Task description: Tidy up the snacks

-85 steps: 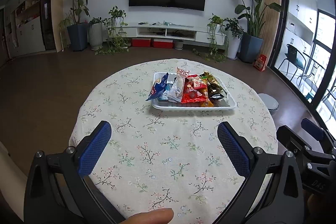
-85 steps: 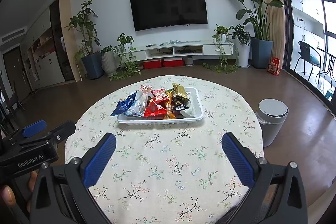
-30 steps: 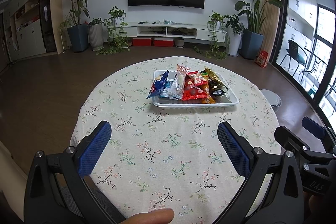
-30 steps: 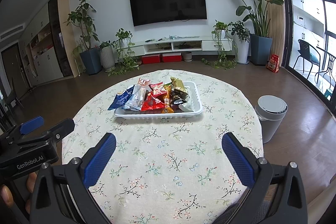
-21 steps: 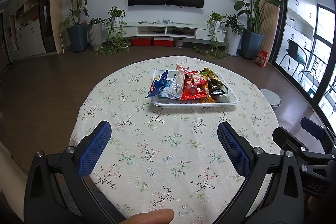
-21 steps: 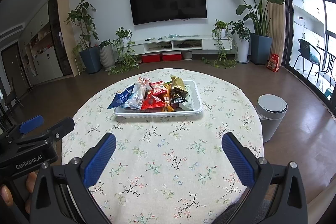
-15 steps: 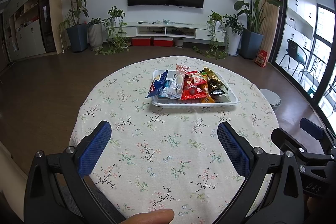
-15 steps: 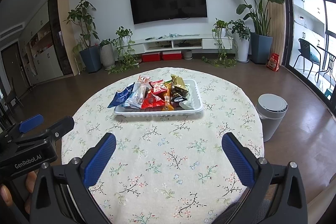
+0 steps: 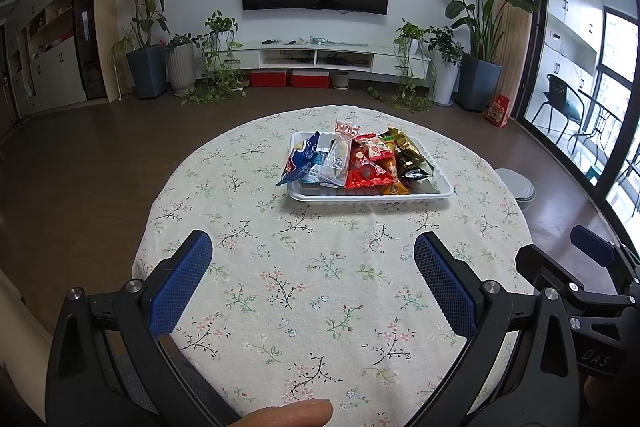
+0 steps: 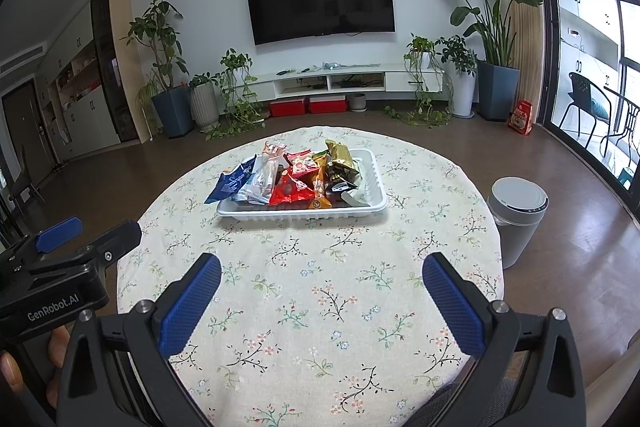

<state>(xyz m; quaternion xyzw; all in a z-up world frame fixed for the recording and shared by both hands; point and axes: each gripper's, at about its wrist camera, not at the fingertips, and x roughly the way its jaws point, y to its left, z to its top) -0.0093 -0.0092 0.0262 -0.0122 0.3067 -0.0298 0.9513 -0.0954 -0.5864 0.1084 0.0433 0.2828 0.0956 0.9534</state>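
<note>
Grippers: left gripper (image 9: 312, 251) and right gripper (image 10: 320, 273) wide open, empty, unchanged | tray (image 9: 372, 195) of snacks (image 9: 356, 163) unmoved

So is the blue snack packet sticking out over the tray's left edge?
Yes, the blue packet overhangs the left rim of the white tray in the left wrist view.
</note>
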